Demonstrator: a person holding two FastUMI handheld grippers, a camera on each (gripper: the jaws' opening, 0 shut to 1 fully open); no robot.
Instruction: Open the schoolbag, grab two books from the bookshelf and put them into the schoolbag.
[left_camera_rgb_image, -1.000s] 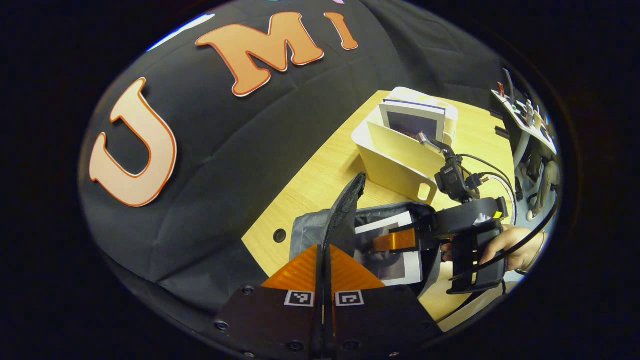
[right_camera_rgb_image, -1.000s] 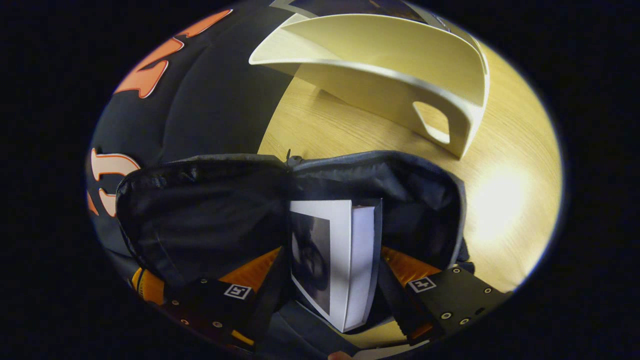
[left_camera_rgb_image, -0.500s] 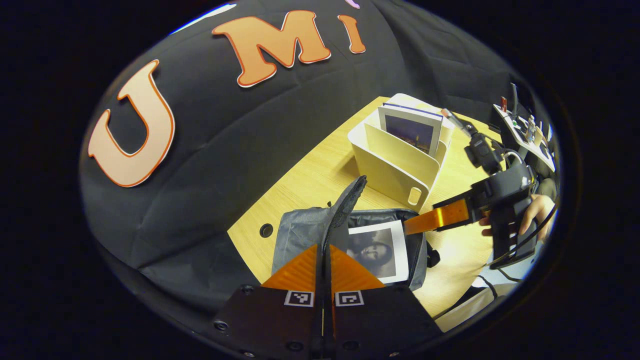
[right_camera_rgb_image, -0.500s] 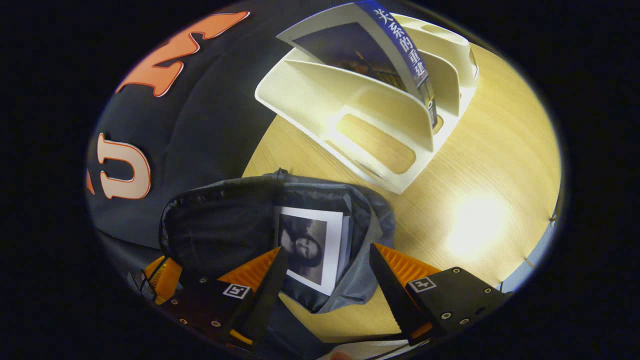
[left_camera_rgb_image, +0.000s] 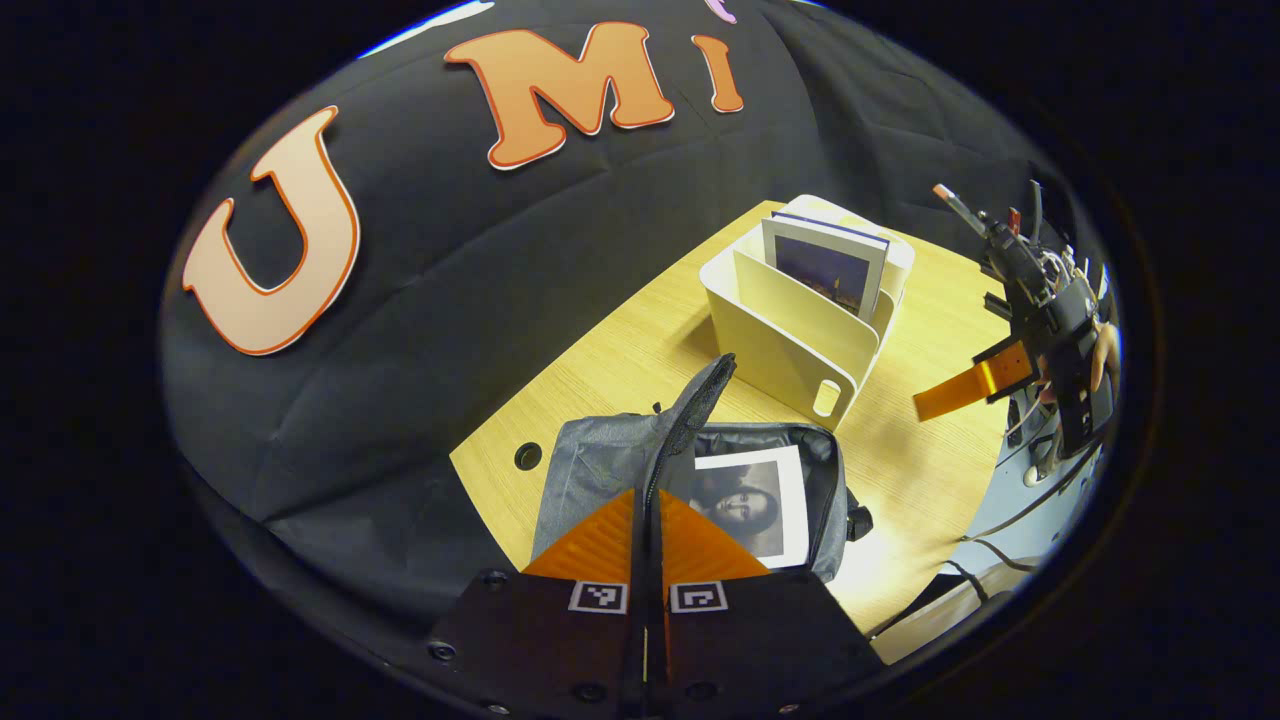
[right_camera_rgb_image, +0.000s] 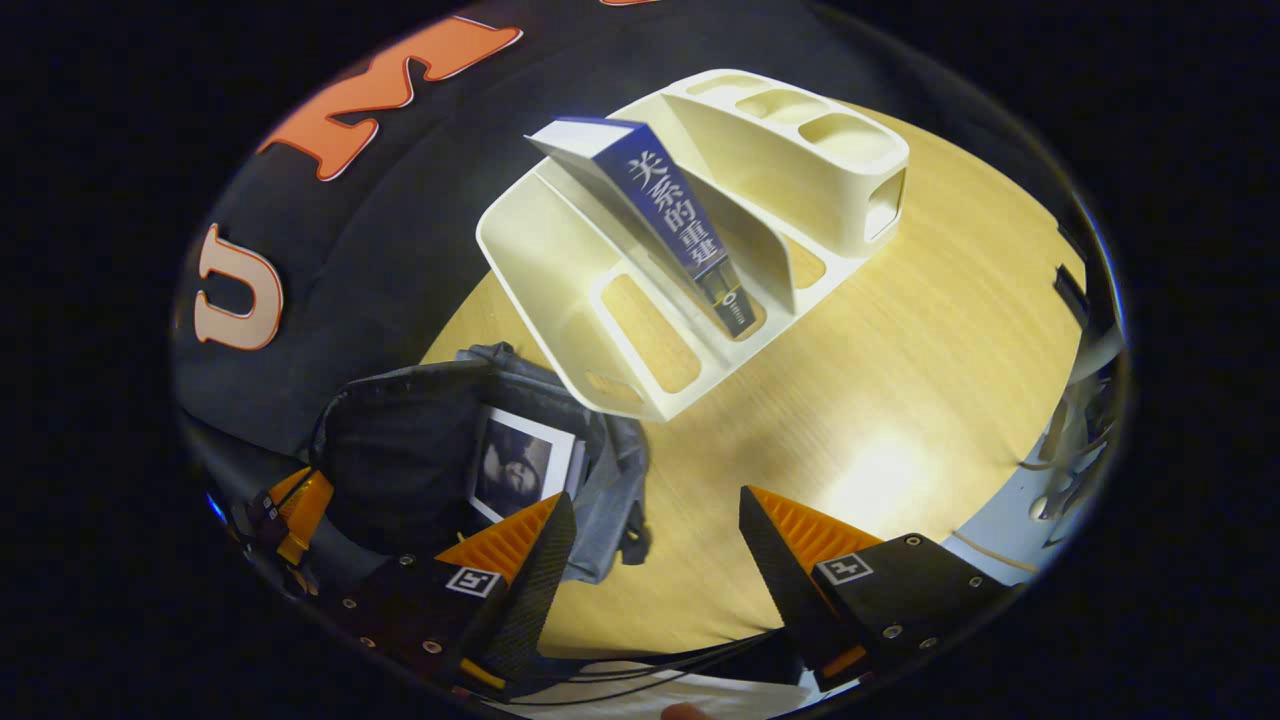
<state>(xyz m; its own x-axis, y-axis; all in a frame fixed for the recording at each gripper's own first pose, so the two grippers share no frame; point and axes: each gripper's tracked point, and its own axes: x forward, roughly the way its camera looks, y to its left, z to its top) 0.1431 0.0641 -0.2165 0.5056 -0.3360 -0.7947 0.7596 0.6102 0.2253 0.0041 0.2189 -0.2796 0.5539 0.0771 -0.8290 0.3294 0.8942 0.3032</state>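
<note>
The grey schoolbag (left_camera_rgb_image: 590, 465) lies open on the wooden table (left_camera_rgb_image: 620, 340). My left gripper (left_camera_rgb_image: 648, 492) is shut on its dark flap (left_camera_rgb_image: 700, 400) and holds that flap up. A book with a portrait cover (left_camera_rgb_image: 750, 500) sits inside the bag. In the cream bookshelf (left_camera_rgb_image: 790, 330) a second book (left_camera_rgb_image: 825, 265) stands upright. My right gripper (right_camera_rgb_image: 655, 520) is open and empty, high above the table between the schoolbag (right_camera_rgb_image: 400, 450) and the bookshelf (right_camera_rgb_image: 620, 300). From there the blue-spined book (right_camera_rgb_image: 680, 220) leans in a middle slot, and the portrait book (right_camera_rgb_image: 525, 465) shows in the bag.
A round cable hole (left_camera_rgb_image: 527, 456) is in the table beside the bag. Cables (right_camera_rgb_image: 650, 665) run along the near table edge. The right gripper (left_camera_rgb_image: 950, 395) and a hand (left_camera_rgb_image: 1105, 355) hover past the table's right side. The bookshelf's far end has small compartments (right_camera_rgb_image: 800, 120).
My right gripper has let go of the portrait book, left it in the bag, and pulled up and away to the right. The left gripper still holds the flap.
</note>
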